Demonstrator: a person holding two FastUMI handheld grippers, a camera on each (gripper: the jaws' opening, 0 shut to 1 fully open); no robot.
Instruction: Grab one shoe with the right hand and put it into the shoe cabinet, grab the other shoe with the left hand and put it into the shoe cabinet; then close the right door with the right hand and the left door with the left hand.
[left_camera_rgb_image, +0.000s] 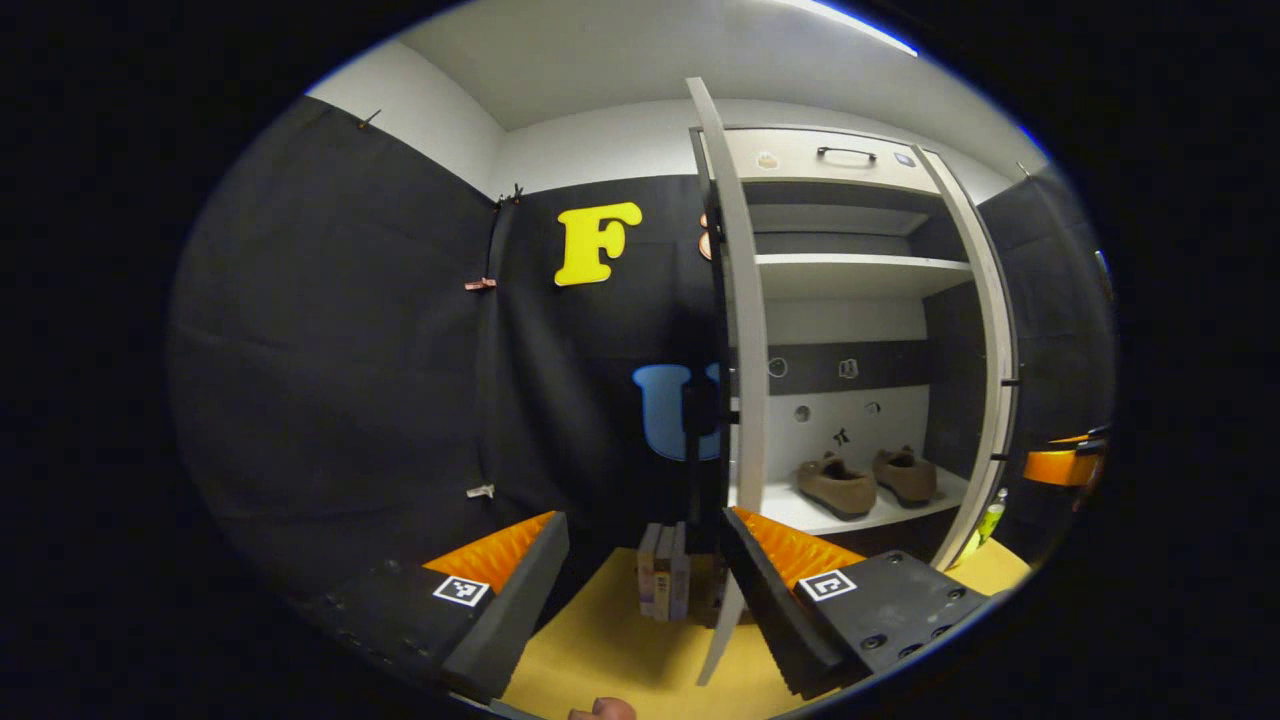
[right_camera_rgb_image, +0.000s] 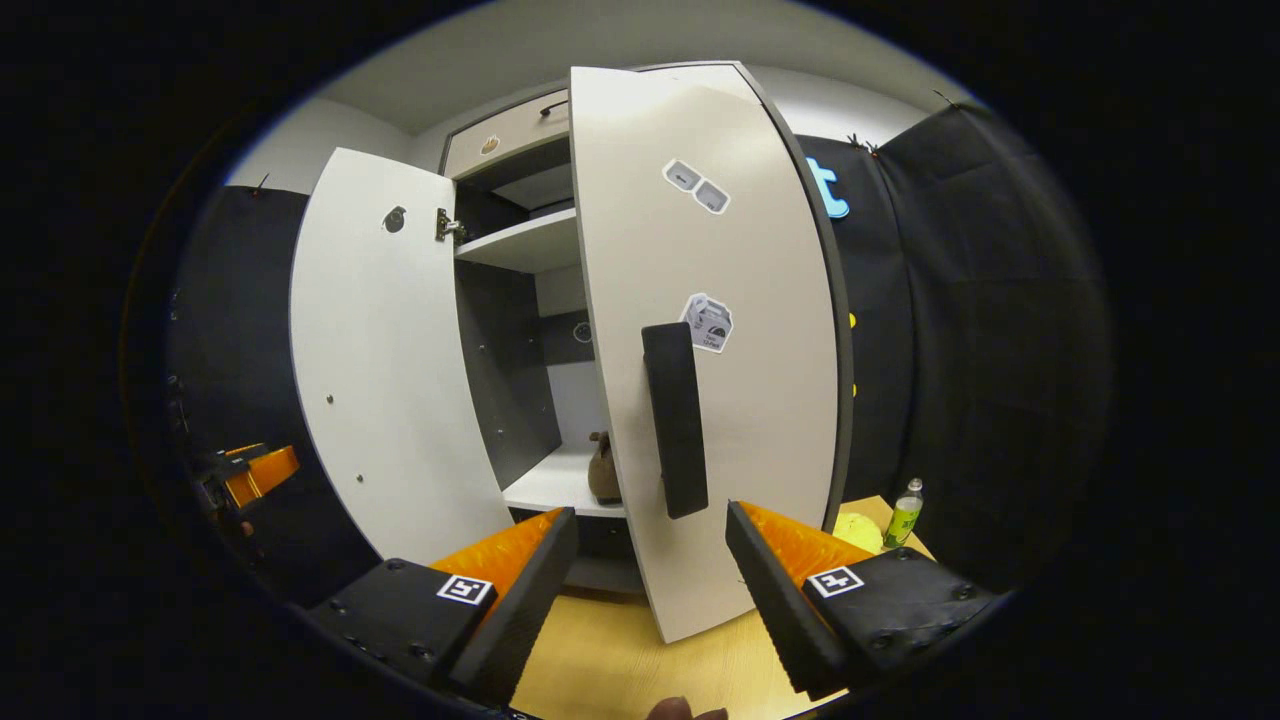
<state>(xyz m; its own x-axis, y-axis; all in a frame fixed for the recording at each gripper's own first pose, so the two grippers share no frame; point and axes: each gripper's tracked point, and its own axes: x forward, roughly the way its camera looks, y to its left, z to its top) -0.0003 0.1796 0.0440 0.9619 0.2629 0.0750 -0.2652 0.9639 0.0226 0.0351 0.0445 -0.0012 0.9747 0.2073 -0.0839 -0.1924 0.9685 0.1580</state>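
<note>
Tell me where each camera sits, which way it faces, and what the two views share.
Left gripper view: rides the left gripper, open, looking along the left door's edge into the cabinet, where two shoes sit on the bottom shelf.
Right gripper view: rides the right gripper, open, facing the right door's outer face and black handle.
Shared: the cabinet, both doors, one shoe, the green bottle and the yellow tabletop.
</note>
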